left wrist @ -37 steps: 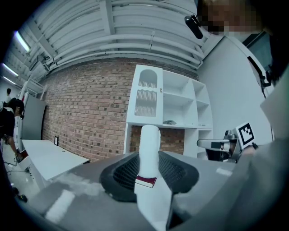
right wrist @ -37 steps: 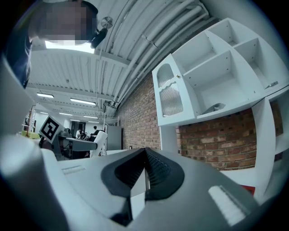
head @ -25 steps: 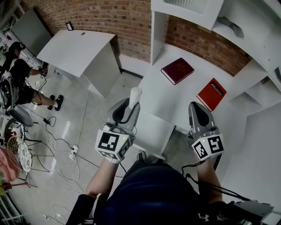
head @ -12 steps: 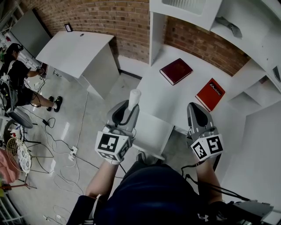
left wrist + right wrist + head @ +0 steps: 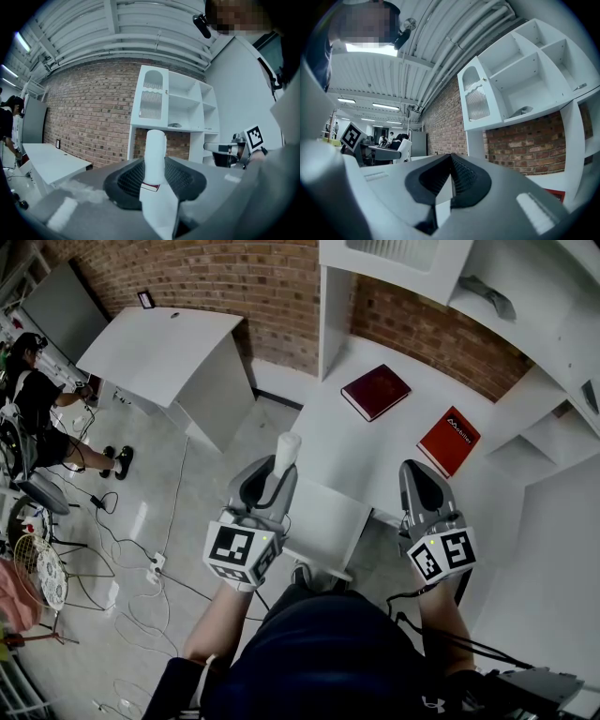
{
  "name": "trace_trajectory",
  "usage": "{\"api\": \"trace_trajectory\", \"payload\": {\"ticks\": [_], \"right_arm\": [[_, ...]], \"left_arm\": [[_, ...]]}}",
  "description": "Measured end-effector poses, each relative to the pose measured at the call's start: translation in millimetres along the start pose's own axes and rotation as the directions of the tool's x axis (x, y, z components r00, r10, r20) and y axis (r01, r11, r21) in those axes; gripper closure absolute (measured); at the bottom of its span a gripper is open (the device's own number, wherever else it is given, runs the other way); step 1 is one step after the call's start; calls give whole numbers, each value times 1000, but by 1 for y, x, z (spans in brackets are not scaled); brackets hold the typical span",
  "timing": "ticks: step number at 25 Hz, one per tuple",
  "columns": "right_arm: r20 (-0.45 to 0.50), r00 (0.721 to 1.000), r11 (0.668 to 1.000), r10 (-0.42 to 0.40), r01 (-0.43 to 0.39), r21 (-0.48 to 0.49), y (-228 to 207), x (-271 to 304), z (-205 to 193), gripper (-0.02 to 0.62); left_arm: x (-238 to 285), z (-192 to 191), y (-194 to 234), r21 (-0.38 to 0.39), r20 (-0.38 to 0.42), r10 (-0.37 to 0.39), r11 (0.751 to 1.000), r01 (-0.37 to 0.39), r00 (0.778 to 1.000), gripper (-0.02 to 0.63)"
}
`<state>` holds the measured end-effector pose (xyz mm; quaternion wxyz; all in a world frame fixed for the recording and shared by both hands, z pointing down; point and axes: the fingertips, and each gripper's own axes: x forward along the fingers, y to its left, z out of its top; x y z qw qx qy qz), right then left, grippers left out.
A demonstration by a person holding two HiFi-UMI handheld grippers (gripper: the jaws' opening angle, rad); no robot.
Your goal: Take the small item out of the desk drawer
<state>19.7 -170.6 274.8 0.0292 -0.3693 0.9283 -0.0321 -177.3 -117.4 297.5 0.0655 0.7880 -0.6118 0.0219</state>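
Note:
My left gripper (image 5: 270,479) is held up in front of the desk, shut on a small white tube (image 5: 287,450) that sticks out past the fingertips. In the left gripper view the white tube (image 5: 154,157) stands upright between the dark ribbed pads of the left gripper (image 5: 154,174). To its right my right gripper (image 5: 419,482) is level with it, its jaws together and nothing in them. In its own view the right gripper (image 5: 451,174) has its pads meeting. The white drawer (image 5: 325,518) stands pulled out below the desk's edge, between the two grippers.
On the white desk (image 5: 366,442) lie a dark red book (image 5: 376,391) and a bright red book (image 5: 450,441). White shelves (image 5: 525,315) rise at the right against a brick wall. A second white desk (image 5: 159,348) stands at the left; cables lie on the floor there.

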Motion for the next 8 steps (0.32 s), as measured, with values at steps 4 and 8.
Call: {"api": "trace_trajectory", "payload": {"ticks": [4, 8], "right_arm": [[0, 1000, 1000, -1, 1, -2, 4, -2, 1, 594], [-3, 1000, 1000, -4, 4, -3, 4, -4, 1, 594]], "left_arm": [[-3, 1, 0, -3, 2, -3, 1000, 3, 1000, 463], [-4, 1, -2, -3, 1, -6, 1000, 6, 1000, 463]]}}
